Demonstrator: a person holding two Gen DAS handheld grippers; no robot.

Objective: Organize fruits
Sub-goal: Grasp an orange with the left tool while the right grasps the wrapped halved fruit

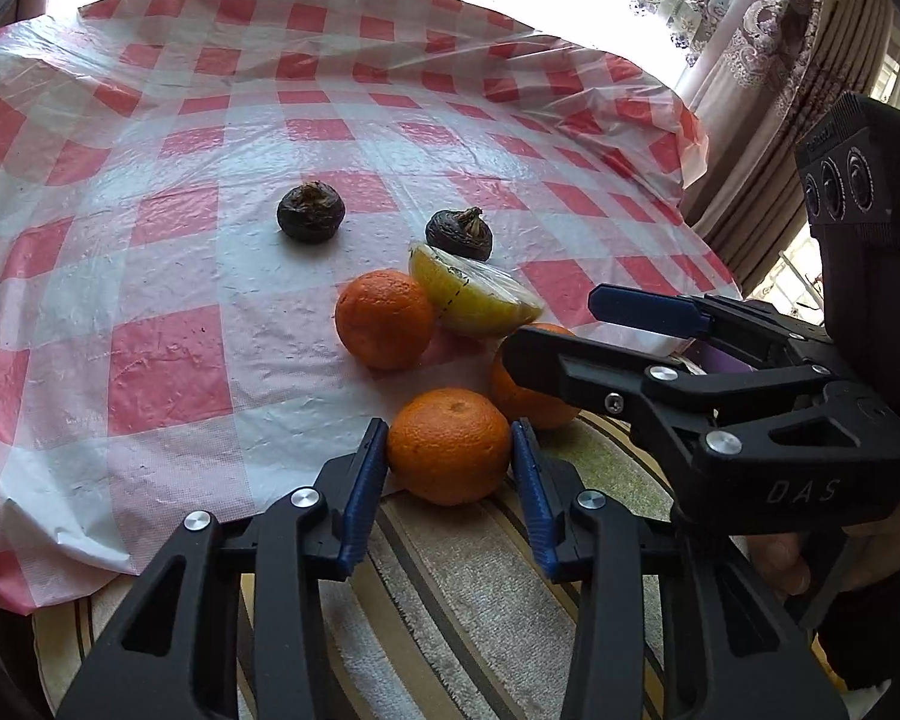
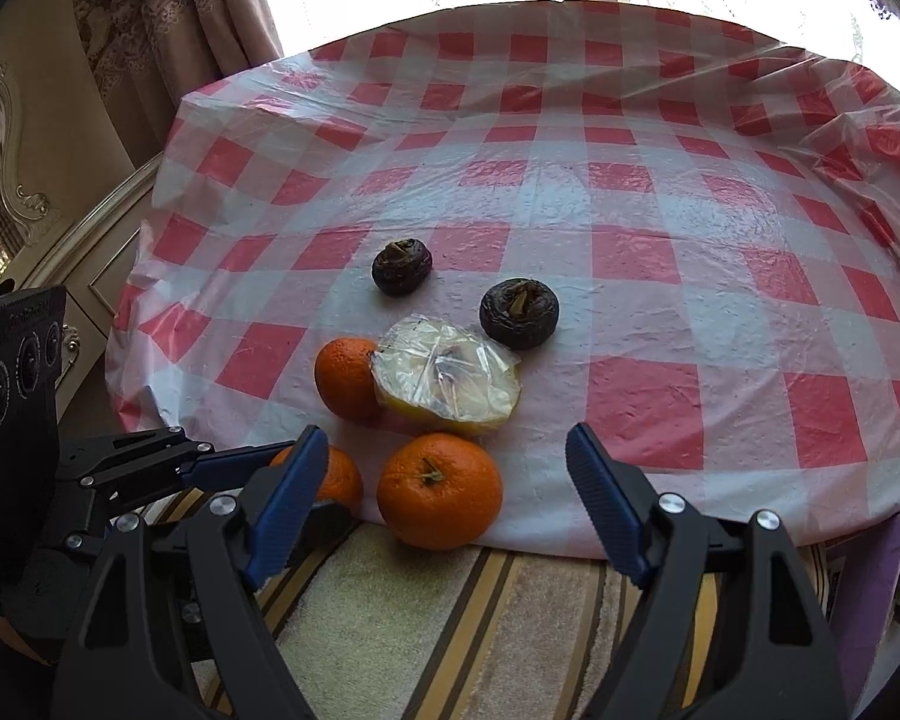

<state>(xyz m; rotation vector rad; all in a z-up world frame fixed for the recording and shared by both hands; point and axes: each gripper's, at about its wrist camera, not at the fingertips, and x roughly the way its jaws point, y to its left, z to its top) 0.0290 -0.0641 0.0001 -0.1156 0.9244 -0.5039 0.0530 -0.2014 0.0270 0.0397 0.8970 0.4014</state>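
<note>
Fruit sits bunched at the near edge of the checked cloth (image 2: 660, 192). My left gripper (image 1: 450, 450) has its blue pads pressed on either side of one orange (image 1: 449, 445), which rests right where the cloth ends and the striped mat (image 1: 450, 588) begins. From the right wrist view that same orange (image 2: 330, 477) is mostly hidden behind my right gripper's finger and the left gripper's tip.

My right gripper (image 2: 447, 498) hangs with its fingers spread wide, pinching nothing; a second orange (image 2: 439, 489) lies on the cloth edge between them without touching either pad. In the left wrist view the right gripper (image 1: 555, 330) reaches in from the right, covering much of that second orange (image 1: 525, 399).

Just behind sits a wrapped lemon half (image 2: 447, 384), leaning against a third orange (image 2: 345, 377). Farther back are two dark shrivelled fruits, one (image 2: 519, 313) close to the lemon, the other (image 2: 402, 267) apart.
</note>
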